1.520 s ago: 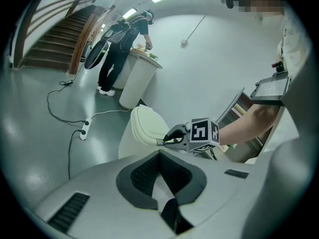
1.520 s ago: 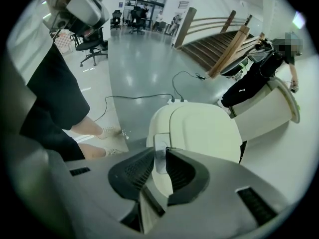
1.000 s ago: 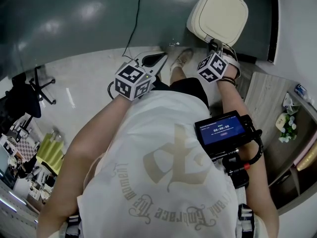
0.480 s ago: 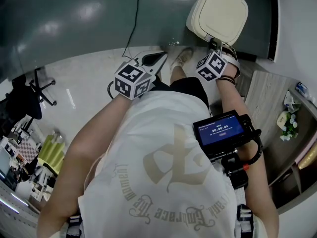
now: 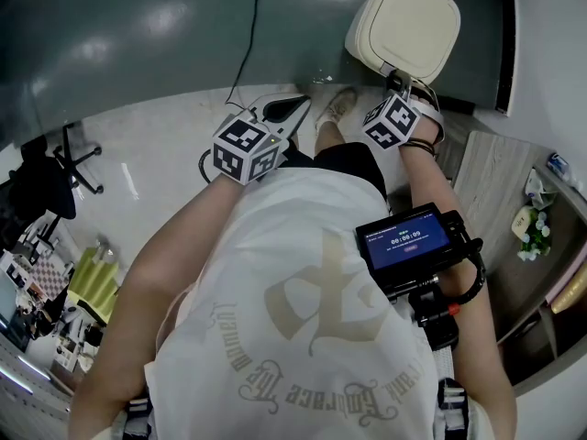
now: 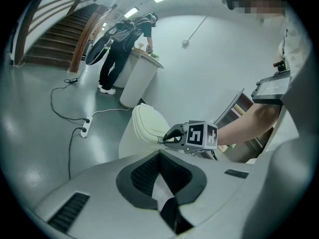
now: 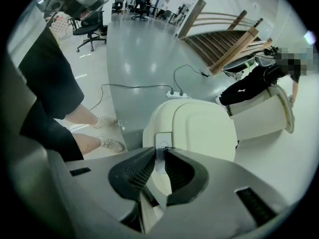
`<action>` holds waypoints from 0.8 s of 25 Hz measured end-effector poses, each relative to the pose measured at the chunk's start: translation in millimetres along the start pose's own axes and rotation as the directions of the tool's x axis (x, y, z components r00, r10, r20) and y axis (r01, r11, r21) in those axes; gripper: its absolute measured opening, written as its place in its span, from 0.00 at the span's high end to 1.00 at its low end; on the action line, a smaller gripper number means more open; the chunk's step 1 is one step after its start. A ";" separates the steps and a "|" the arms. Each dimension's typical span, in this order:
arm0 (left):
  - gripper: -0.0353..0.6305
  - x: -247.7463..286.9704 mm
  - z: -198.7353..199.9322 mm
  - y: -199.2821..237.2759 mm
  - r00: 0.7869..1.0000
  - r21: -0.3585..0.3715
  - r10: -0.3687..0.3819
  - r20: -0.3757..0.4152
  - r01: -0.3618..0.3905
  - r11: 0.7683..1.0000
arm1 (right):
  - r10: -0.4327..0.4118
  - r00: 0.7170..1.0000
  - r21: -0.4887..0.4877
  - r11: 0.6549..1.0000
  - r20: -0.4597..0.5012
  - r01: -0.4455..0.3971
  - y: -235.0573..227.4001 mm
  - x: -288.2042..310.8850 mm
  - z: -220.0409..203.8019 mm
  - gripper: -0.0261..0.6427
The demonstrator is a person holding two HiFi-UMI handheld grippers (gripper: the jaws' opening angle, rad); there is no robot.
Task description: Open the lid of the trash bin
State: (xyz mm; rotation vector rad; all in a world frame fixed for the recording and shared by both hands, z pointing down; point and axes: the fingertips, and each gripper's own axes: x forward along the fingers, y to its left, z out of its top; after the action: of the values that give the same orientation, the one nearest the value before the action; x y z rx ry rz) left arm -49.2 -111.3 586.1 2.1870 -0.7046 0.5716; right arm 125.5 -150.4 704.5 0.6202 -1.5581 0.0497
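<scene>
The right gripper (image 7: 160, 158) pinches the tab (image 7: 160, 144) at the front of the lid (image 7: 204, 128). The left gripper (image 6: 159, 156), away from the lid, is closed and empty.

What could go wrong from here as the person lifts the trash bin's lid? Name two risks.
The jaws of the right gripper pinch only the small tab at the front edge of the lid, so they may slip off on lifting. The left gripper hangs clear of the trash bin, which stands unsteadied on a glossy floor; the pull might slide or tip it.
</scene>
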 end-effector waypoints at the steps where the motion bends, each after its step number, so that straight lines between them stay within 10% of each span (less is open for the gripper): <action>1: 0.93 0.0 -0.3 0.0 1.000 -0.001 0.001 0.000 -0.001 1.000 | 0.001 1.000 0.000 1.000 -0.002 -0.001 -0.1 0.0 -0.2 0.86; 20: 0.93 2.5 -5.4 -1.8 1.000 -0.006 0.000 0.004 0.000 1.000 | 0.028 0.999 -0.031 0.999 -0.039 -0.029 5.9 4.5 -8.8 0.87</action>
State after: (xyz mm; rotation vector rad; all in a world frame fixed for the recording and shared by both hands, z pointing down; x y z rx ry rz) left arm -47.1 -107.0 590.0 2.1829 -0.7075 0.5652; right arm 131.3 -143.5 711.6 0.5686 -1.5278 0.0580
